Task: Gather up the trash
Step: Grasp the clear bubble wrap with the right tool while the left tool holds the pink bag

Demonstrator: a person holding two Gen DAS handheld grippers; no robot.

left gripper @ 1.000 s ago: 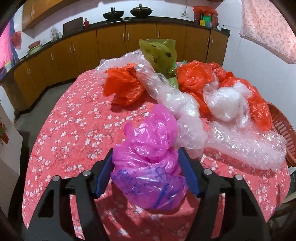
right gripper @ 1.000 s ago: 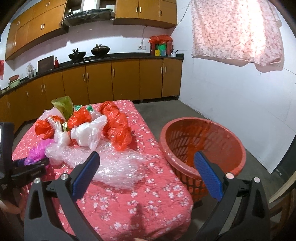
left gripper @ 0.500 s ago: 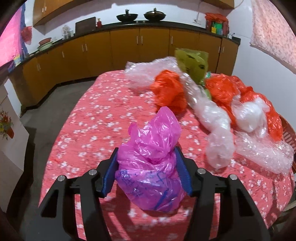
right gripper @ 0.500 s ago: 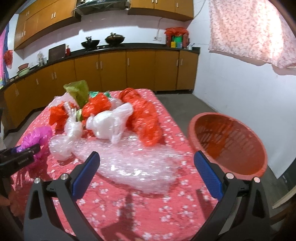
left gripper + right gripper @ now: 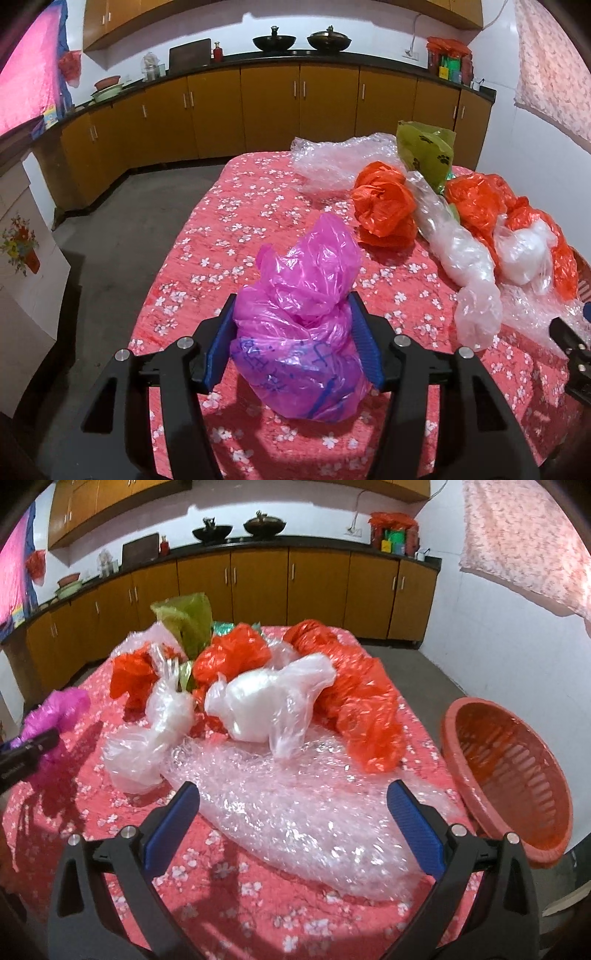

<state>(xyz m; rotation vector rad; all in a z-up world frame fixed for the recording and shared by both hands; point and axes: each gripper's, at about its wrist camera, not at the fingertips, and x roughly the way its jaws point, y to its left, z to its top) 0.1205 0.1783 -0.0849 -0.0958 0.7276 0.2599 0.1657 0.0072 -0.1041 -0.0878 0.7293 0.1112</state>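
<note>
My left gripper (image 5: 293,339) is shut on a crumpled pink plastic bag (image 5: 303,314) with blue writing, held just above the red flowered tablecloth (image 5: 229,236). The pink bag (image 5: 55,710) also shows at the left of the right wrist view. My right gripper (image 5: 291,827) is open wide and empty, its jaws straddling the near end of a bubble wrap sheet (image 5: 295,797). Behind the sheet lie a white bag (image 5: 266,705), a clear bag (image 5: 155,738), orange bags (image 5: 362,709) and a green bag (image 5: 188,620). An orange basket (image 5: 517,775) stands off the table's right edge.
Orange bags (image 5: 384,210), a clear bag roll (image 5: 458,258), more bubble wrap (image 5: 340,162) and a green paw-print bag (image 5: 424,155) fill the table's right half. Brown cabinets (image 5: 295,107) line the far wall. Grey floor (image 5: 122,229) lies left of the table.
My left gripper has closed further on the pink bag and drawn it left, away from the pile. My right gripper has moved in over the bubble wrap; the basket has slid to the right of its view.
</note>
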